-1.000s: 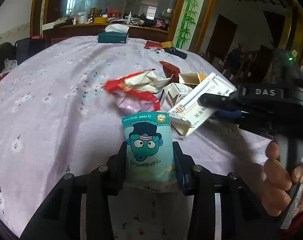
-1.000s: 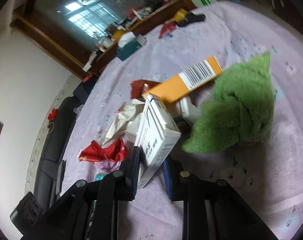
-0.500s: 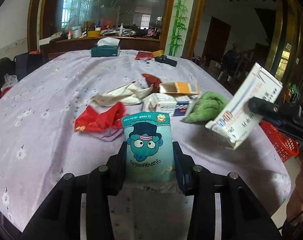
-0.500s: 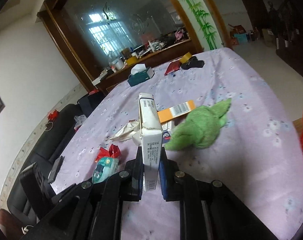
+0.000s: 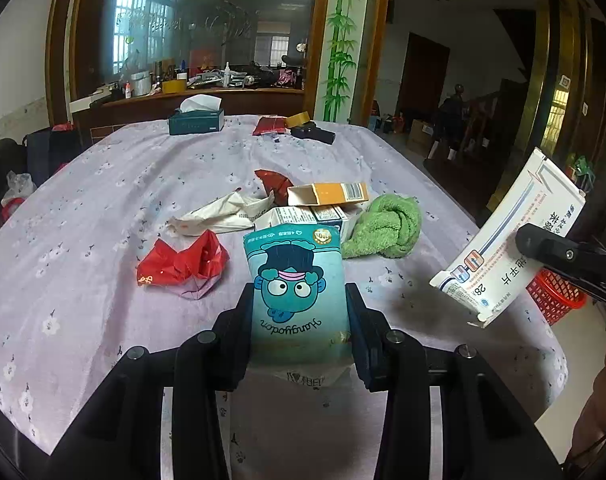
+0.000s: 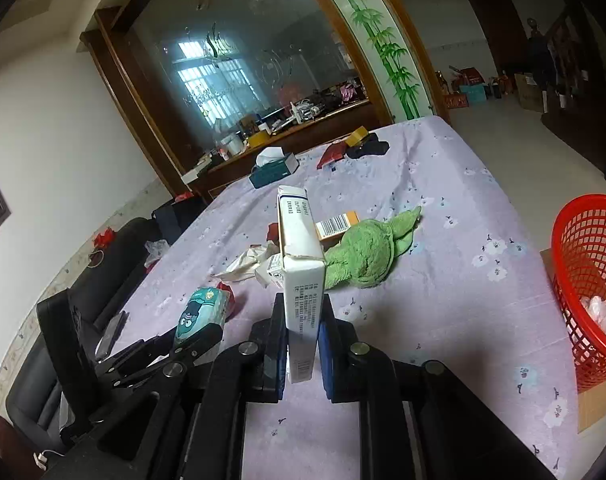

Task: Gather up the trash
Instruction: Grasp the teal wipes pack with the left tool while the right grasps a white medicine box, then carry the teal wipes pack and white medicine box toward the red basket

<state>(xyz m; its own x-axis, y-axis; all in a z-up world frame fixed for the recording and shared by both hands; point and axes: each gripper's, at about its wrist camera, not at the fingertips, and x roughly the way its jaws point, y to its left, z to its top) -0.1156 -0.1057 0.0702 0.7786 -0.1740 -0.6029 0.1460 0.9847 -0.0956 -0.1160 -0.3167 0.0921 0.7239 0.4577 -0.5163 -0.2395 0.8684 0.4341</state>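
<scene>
My left gripper [image 5: 299,312] is shut on a teal tissue pack [image 5: 297,292] with a cartoon face, held above the table. The same pack [image 6: 201,312] shows at lower left in the right wrist view. My right gripper [image 6: 301,328] is shut on a white medicine box [image 6: 301,264], lifted over the table; that box [image 5: 511,236] appears at the right of the left wrist view. On the lavender tablecloth [image 5: 103,200] lie a red wrapper [image 5: 183,264], a crumpled white bag [image 5: 223,216], an orange carton [image 5: 331,194] and small white boxes [image 5: 303,216].
A red mesh basket [image 6: 591,280] stands on the floor off the table's right edge, with something white inside. A green towel [image 5: 387,228] lies beside the trash pile. A tissue box [image 5: 197,120] and dark items [image 5: 311,132] sit at the far end. A black sofa [image 6: 83,280] flanks the left.
Both grippers have risen and drawn back from the trash pile, each carrying its item. The white box came up off the table and swung toward the right.
</scene>
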